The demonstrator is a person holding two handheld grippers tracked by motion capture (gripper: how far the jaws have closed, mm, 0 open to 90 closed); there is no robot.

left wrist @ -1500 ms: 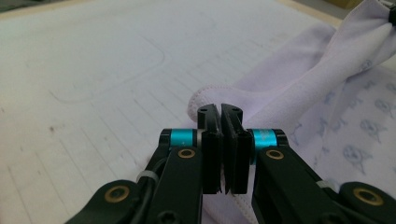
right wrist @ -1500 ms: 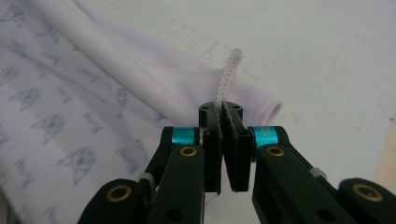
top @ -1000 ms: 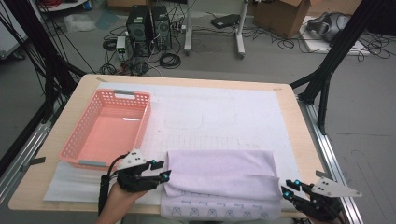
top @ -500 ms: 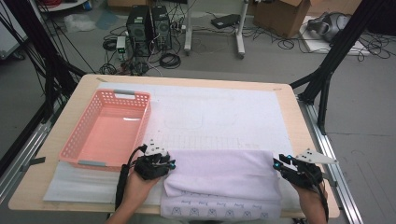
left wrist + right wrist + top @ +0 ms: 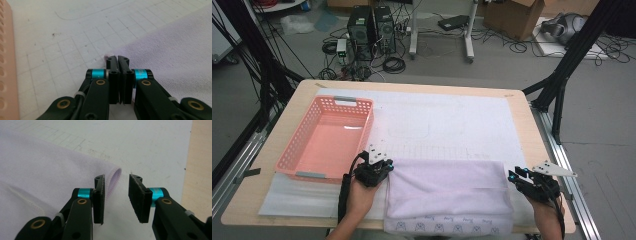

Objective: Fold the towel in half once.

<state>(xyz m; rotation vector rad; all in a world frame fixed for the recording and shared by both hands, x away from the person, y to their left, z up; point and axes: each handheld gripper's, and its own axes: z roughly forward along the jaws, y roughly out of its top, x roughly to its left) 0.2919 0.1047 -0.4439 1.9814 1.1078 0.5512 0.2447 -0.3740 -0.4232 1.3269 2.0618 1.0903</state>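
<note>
A folded lavender towel (image 5: 447, 192) lies on the white gridded mat (image 5: 447, 125) at the near edge of the table. My left gripper (image 5: 387, 167) is at the towel's far left corner. Its jaws have just been closing, and in the left gripper view the left gripper (image 5: 117, 58) is shut on that corner of the towel (image 5: 170, 55), a bit of hem peeking out at the tips. My right gripper (image 5: 513, 175) is at the far right corner. In the right gripper view the right gripper (image 5: 116, 180) stands open, the towel's (image 5: 37, 170) rounded corner between the pads without being pressed.
A pink plastic basket (image 5: 334, 100) stands empty on the left of the mat, close to my left hand. Bare wooden table (image 5: 537, 135) shows to the right of the mat. Computer cases, cables and black frame legs stand on the floor beyond the table.
Both hands have moved away from the person to the towel's far corners. The left jaws have closed on the left corner. The right jaws have stayed apart.
</note>
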